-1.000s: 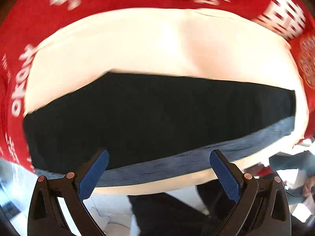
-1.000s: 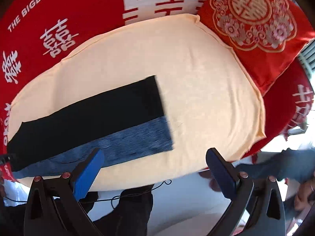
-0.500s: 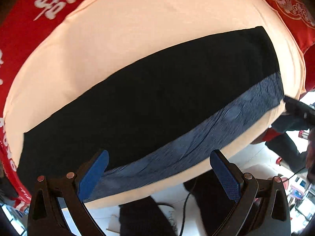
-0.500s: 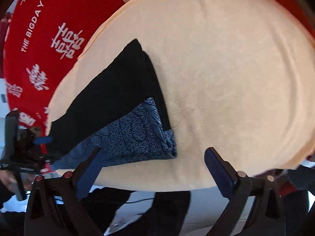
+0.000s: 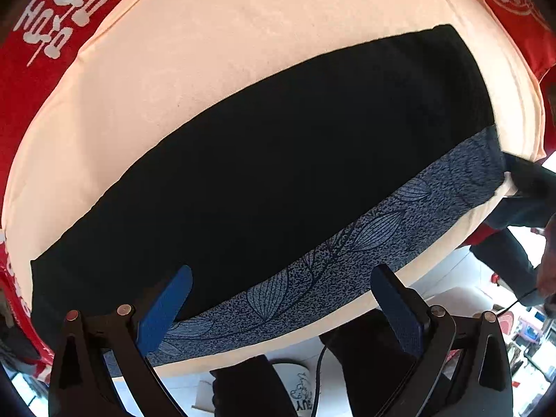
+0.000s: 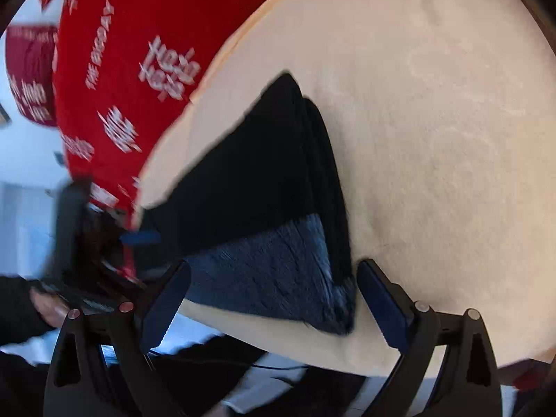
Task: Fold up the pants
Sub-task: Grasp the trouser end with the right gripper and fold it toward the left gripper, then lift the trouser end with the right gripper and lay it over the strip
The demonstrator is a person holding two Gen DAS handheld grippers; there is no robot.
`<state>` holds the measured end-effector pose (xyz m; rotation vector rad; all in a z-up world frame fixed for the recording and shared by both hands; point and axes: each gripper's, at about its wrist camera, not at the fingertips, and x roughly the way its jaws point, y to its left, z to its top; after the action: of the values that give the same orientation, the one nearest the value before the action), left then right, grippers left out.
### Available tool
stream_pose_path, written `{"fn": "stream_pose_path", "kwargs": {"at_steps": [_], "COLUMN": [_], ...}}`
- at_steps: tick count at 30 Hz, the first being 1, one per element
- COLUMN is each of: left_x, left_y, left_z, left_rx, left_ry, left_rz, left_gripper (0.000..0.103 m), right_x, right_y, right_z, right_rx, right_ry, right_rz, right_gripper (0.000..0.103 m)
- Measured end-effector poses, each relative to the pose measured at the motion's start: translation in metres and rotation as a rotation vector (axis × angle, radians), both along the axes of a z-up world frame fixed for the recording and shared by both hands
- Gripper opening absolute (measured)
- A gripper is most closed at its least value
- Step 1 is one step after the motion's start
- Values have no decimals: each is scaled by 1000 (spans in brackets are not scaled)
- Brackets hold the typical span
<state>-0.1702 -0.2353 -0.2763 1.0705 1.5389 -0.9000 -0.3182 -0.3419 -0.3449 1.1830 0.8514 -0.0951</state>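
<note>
— Across the middle of my left wrist view, what do you make out?

— I see the long black pants with a blue leaf-patterned band (image 5: 278,160) lying flat on the cream padded cover (image 5: 215,52), running from about 8 o'clock up to 2 o'clock. The patterned band follows their lower edge, nearest my camera.

— And your left gripper (image 5: 281,305)?

— Its jaws stand wide apart with nothing between them. The blue pad at 7 o'clock sits over the pants' lower edge; the other, at 5 o'clock, is past the cover's edge. I cannot tell whether either touches the cloth.

— What about the right side?

— My right wrist view is blurred. The pants (image 6: 257,187) show end-on there, a dark wedge from 11 o'clock down to 6 o'clock, with the blue band at the near corner. My right gripper (image 6: 272,295) is also spread wide, that corner lying between its pads; contact is not clear.

— Anything else around?

— Red fabric with white printed lettering (image 6: 114,104) lies beyond the cover at 10 o'clock. At 8 o'clock in that view, a hand (image 6: 48,307) holds the left gripper near the pants' far end.
</note>
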Motion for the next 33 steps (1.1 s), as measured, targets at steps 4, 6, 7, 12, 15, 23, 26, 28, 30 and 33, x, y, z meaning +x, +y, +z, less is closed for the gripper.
{"fn": "stream_pose_path", "kwargs": {"at_steps": [4, 6, 7, 12, 15, 23, 26, 28, 30, 33], "left_x": [5, 8, 12, 13, 7, 17, 21, 24, 28, 46], "left_y": [11, 11, 9, 9, 12, 25, 30, 34, 36, 37], "left_z": [-6, -7, -7, -9, -12, -32, -28, -27, -25, -11], "left_rx": [22, 29, 28, 34, 41, 8, -28, -38, -48, -88], "left_ry": [-4, 0, 0, -7, -37, -1, 26, 37, 43, 44], "left_rz": [18, 31, 30, 28, -1, 73, 62, 64, 78, 177], "left_gripper": [103, 103, 103, 103, 103, 103, 103, 103, 103, 103], "right_x": [12, 18, 19, 26, 25, 41, 45, 43, 39, 41], "right_y": [-14, -19, -20, -13, -17, -4, -2, -3, -5, -5], "right_z": [-13, -18, -18, -11, -11, 1, 2, 0, -2, 0], "right_rx": [235, 232, 243, 198, 201, 10, 26, 65, 89, 141], "right_ry": [-123, -99, -103, -68, -47, 195, 208, 175, 155, 79], "right_rz": [13, 24, 20, 97, 108, 138, 87, 57, 36, 44], "right_gripper": [97, 95, 95, 96, 86, 19, 36, 44, 49, 96]}}
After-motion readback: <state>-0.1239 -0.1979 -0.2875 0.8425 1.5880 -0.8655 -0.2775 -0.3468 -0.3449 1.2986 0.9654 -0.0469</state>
